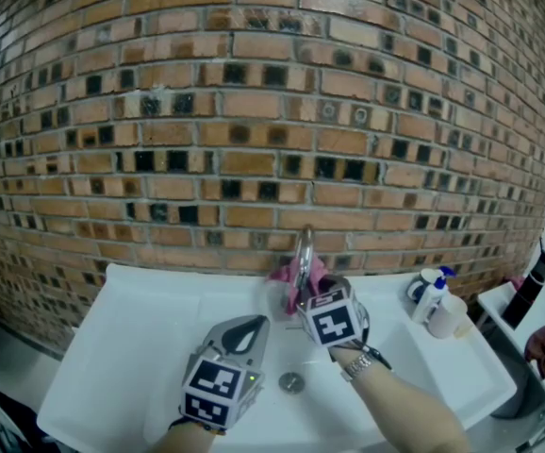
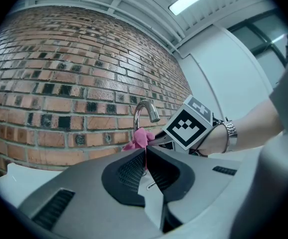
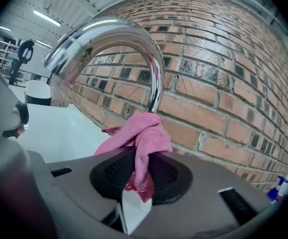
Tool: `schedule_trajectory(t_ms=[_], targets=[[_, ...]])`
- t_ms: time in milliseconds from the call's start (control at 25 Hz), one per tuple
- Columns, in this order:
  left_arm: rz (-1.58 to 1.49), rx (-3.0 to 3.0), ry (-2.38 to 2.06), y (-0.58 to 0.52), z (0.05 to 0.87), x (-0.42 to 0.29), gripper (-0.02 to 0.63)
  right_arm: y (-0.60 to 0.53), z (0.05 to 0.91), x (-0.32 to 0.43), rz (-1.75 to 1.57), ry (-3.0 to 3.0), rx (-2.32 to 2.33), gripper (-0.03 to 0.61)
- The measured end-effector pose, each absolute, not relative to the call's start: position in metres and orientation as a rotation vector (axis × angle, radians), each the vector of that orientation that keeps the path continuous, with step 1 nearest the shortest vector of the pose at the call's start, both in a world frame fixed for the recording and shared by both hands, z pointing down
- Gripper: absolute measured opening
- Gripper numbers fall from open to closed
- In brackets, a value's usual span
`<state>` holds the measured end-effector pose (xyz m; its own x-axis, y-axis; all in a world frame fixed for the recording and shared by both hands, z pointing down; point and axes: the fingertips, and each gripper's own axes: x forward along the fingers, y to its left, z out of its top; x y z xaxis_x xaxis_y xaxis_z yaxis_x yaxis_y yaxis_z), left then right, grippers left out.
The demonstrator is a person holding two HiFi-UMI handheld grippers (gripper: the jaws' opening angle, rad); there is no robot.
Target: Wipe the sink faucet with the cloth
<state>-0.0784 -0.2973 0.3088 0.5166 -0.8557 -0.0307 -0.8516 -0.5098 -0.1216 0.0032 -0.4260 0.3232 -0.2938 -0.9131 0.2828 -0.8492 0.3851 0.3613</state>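
1. You are in the wiping step. Your right gripper (image 3: 141,171) pinches the pink cloth (image 3: 141,133) between its jaws. One fold hangs down between the pads, and the loose bunch sticks out in front.
2. The bunch sits against the lower stem of the faucet (image 3: 114,34), which rises from the middle of the back edge of the sink (image 1: 140,328), close to the brick wall (image 1: 254,111).
3. Your left gripper (image 2: 145,161) has its jaws pressed together with nothing between them. It hovers over the basin just left of the right one, points at the faucet and stays apart from it.
4. Only the bottom of the stem meets the cloth now, so the arch and spout above probably remain to be done.
5. The next move calls for drawing the cloth up the stem and over the curve. Keep the pinch firm, because the bunch looks loose and could slide out on the smooth metal.
6. You cannot tell whether the cloth wraps around the stem or merely lies against its front.
7. In the head view the cloth and right gripper cover the faucet's base, and no handle shows in any view.
8. The spray bottle (image 1: 430,295) and cup (image 1: 449,317) at the sink's back right corner are too small to read.
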Motion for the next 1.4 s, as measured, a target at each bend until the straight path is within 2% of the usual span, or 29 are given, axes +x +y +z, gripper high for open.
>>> schedule_trajectory(t_ms=[1400], targets=[[-0.079,-2.629,1.492,-0.299,0.313,-0.078,0.011,-0.426,0.389,-0.005,-0.171,-2.151,1.399,0.057]])
